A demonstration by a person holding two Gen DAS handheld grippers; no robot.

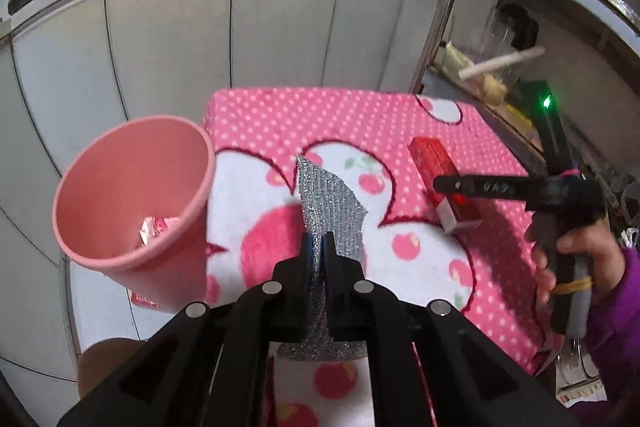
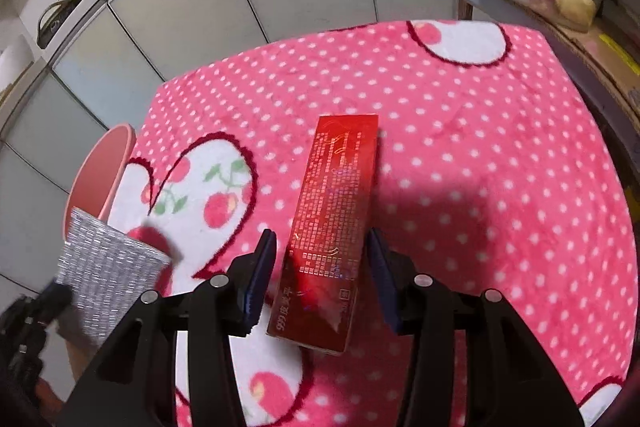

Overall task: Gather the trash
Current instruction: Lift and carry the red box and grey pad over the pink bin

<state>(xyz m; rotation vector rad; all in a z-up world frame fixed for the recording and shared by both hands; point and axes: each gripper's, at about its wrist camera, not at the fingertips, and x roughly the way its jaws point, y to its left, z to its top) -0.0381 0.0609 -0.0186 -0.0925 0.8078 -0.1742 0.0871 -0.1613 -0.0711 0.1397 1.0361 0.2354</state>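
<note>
Right now the left gripper (image 1: pixel 318 247) has its fingers pinched together on a silvery, glittery scrap (image 1: pixel 330 203), a thin woven-looking sheet that stands up crumpled between the pads, its free end pointing away over the pink dotted blanket (image 1: pixel 360 115). Just to its left stands the pink bin (image 1: pixel 132 195), tilted toward the viewer, with a bit of red-and-white wrapper already lying at the bottom. The worry with the scrap is that it is floppy and held by one edge only; swung sideways too fast it could fold, catch on the bin's rim and slide down the outside rather than drop in, and the bin, leaning as it does beside the blanket's edge, looks easy to knock over. Over on the other side, the right gripper (image 2: pixel 322 267) has its fingers apart with a long red box (image 2: pixel 334 211) lying flat on the blanket between them; the pads do not press on it, with a clear gap on the right side. That box is glossy, printed in fine pale text, and slim; if the fingers close near its end, it may well pivot or slip out on the soft fabric, or sag once lifted. Both pieces sit near each other, so the two tools could also bump.
</note>
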